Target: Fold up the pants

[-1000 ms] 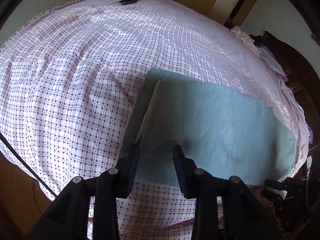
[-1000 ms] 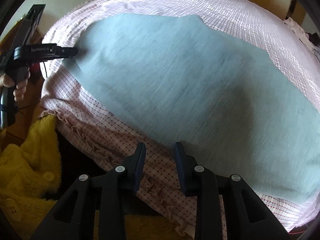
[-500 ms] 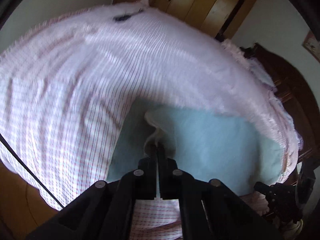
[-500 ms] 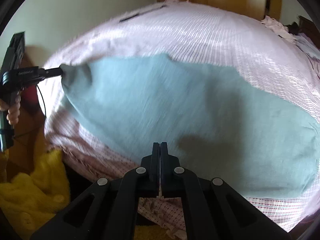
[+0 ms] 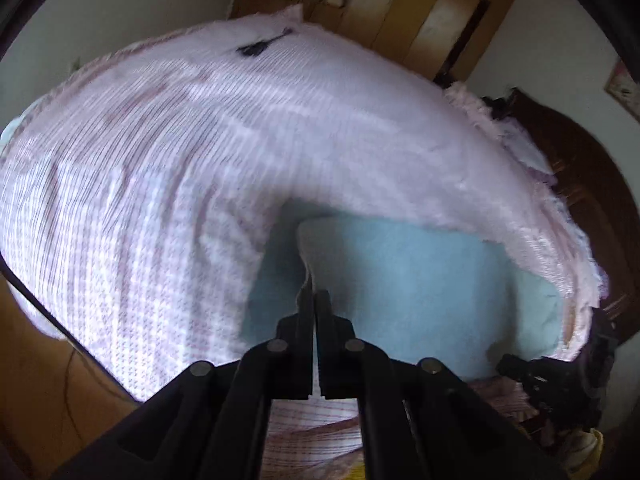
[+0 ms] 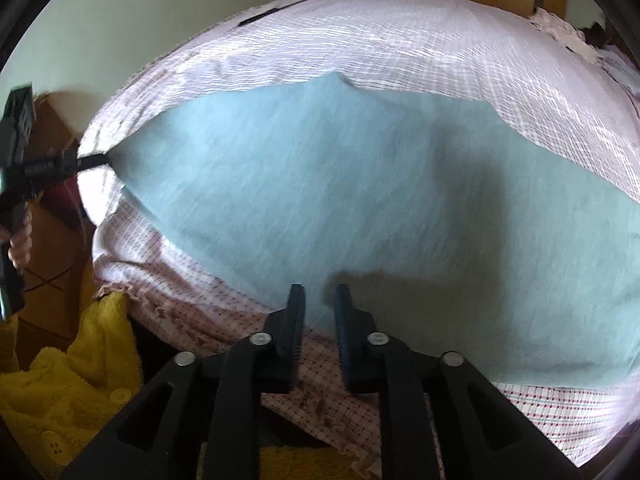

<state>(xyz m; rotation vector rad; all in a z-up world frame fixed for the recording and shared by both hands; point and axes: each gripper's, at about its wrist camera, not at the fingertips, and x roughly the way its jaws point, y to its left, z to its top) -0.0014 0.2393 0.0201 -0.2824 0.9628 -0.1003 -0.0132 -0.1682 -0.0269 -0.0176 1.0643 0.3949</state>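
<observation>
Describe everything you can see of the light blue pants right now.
The light blue pants are a soft, matte fabric spread mostly flat on the pink checked bedsheet, near its front edge. The left gripper is shut on one corner, where a paler inner layer shows and the cloth lifts slightly. The right gripper is open with its fingertips over the near edge; whether they touch it is unclear. Both views are motion-blurred, so seams and pockets cannot be made out.

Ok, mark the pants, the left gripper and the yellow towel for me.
light blue pants [image 6: 360, 184], right wrist view, on the flat middle of the fabric.
left gripper [image 5: 314, 294], left wrist view, between its fingertips, shut on the pants' edge.
yellow towel [image 6: 80, 392], right wrist view, on its fuzzy surface below the bed edge.
</observation>
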